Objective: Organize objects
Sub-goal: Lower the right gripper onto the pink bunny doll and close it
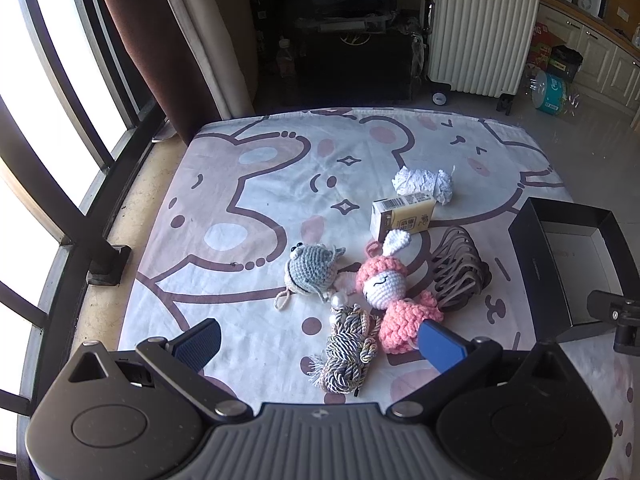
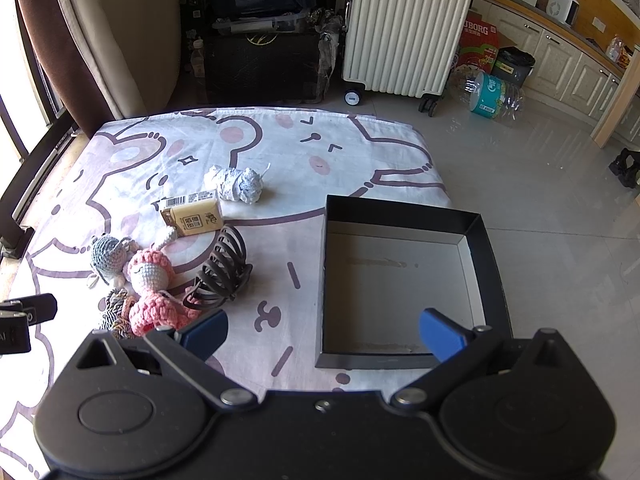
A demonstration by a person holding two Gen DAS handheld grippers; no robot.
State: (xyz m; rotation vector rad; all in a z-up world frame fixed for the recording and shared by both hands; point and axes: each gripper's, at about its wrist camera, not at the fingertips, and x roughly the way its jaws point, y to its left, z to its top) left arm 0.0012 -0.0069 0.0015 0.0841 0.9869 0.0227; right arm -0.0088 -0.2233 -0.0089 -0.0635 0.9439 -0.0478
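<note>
Left tool (image 1: 318, 340) hangs low with its jaws spread wide, gripping nothing, right over the braided cord bundle (image 1: 348, 354). Right tool (image 2: 324, 334) is released too, empty, poised at the near rim of the black box (image 2: 404, 210). And that box is bare inside, so by my read nothing has been sorted yet; the whole job is ahead.

Moving out across the cartoon sheet (image 1: 256, 208) on the counter: just past the cord lies the pink crochet doll (image 1: 390, 284), touching it, with the grey crochet toy (image 1: 310, 268) snug at its left. Beside the doll on the right sits the dark coiled hair clip (image 1: 460, 276). Further on, the small tan carton (image 1: 402, 216), and just behind it the crumpled white wad (image 1: 424, 184). Six items still loose, all left of the box.

Beyond the counter, a ribbed white suitcase (image 2: 404, 32) stands on the floor.
</note>
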